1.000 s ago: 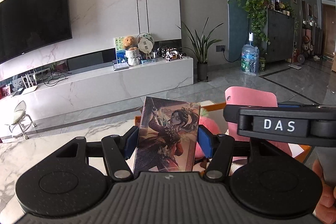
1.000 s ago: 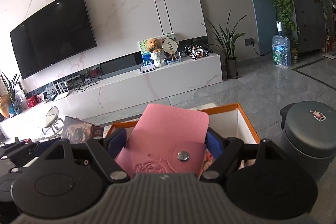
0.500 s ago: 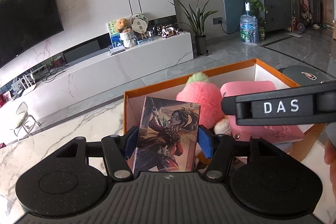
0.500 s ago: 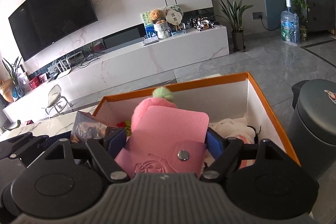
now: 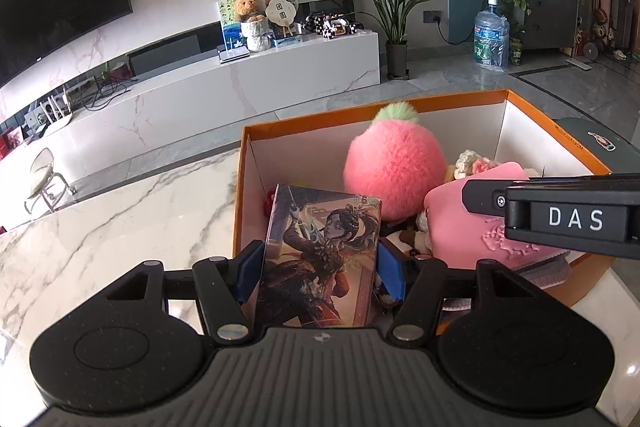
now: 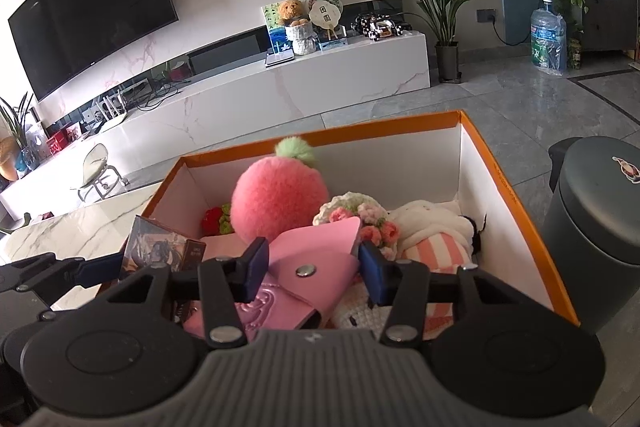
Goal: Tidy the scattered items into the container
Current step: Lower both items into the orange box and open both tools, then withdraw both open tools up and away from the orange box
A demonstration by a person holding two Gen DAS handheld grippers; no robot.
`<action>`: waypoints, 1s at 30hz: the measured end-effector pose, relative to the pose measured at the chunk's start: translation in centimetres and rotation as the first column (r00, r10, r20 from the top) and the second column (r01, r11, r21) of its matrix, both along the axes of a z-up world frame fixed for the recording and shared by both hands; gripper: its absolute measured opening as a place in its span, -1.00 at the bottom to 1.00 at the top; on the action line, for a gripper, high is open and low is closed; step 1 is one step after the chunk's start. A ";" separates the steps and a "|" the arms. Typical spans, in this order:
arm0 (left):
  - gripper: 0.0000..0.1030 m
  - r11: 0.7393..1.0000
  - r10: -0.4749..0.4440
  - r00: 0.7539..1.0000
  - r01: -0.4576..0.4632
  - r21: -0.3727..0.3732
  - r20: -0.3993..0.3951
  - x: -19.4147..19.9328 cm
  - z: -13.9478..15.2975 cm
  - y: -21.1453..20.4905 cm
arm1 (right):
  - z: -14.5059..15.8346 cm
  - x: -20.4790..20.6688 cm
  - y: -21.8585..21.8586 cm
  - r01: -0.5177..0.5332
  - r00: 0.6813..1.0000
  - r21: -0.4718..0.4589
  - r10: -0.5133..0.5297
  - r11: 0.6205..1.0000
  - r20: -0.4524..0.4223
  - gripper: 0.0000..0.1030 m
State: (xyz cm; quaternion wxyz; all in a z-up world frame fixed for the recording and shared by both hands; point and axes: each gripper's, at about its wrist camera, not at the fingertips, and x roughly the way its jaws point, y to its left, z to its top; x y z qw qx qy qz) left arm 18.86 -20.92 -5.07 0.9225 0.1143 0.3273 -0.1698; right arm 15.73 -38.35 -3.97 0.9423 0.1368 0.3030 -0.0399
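My left gripper (image 5: 318,267) is shut on an illustrated card box (image 5: 320,259) and holds it upright over the near left corner of the orange box (image 5: 360,117). My right gripper (image 6: 314,271) has its jaws spread; the pink leather pouch (image 6: 308,279) lies tilted between them on the things in the orange box (image 6: 320,135), and I cannot tell whether the pads still touch it. The card box (image 6: 160,251) and left gripper also show at the left of the right wrist view. The pouch (image 5: 464,223) shows under the right gripper in the left wrist view.
In the box lie a pink plush peach (image 5: 394,175), a crochet flower bunch (image 6: 356,215), a red crochet piece (image 6: 214,221) and a white-and-striped plush (image 6: 432,239). The box stands on a marble table (image 5: 100,227). A dark grey bin (image 6: 596,207) stands right of it.
Both grippers have tilted down and moved over the box. The right jaws have spread, and the pink pouch has tipped down onto the box's contents. The left still holds the card box.
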 end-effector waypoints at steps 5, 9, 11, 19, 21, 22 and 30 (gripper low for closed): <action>0.37 0.999 -0.011 0.998 0.009 0.042 0.054 -0.5 0.2 -0.3 | -0.1 -0.1 0.0 0.002 1.000 -0.002 -0.002 1.000 -0.005 0.01; 0.43 0.999 -0.018 0.997 0.015 0.045 0.070 -0.7 0.5 -0.7 | -0.1 -0.2 -0.1 -0.002 1.000 0.006 0.002 1.000 -0.005 0.01; 0.47 0.999 -0.019 0.997 0.015 0.047 0.074 -0.8 0.6 -0.9 | -0.2 -0.4 -0.3 -0.003 1.000 0.022 0.003 1.000 -0.005 0.01; 0.52 0.998 0.030 0.993 -0.036 0.051 0.114 -2.0 1.4 -0.6 | -0.9 -0.1 -0.6 -0.013 0.999 0.065 0.015 0.998 -0.041 0.01; 0.52 0.998 0.041 0.992 -0.047 0.048 0.122 -2.3 1.7 -0.3 | -0.8 -0.4 -0.5 -0.007 0.999 0.065 0.010 0.998 -0.031 0.01; 0.52 0.997 0.050 0.991 -0.056 0.047 0.124 -2.4 1.8 -0.1 | -0.7 -0.6 -0.5 -0.005 1.000 0.066 0.007 0.998 -0.025 0.02; 0.52 0.996 0.091 0.989 -0.092 0.004 0.115 -4.1 3.0 1.8 | 0.0 -2.5 -0.6 0.080 0.996 0.054 -0.081 0.995 0.023 0.23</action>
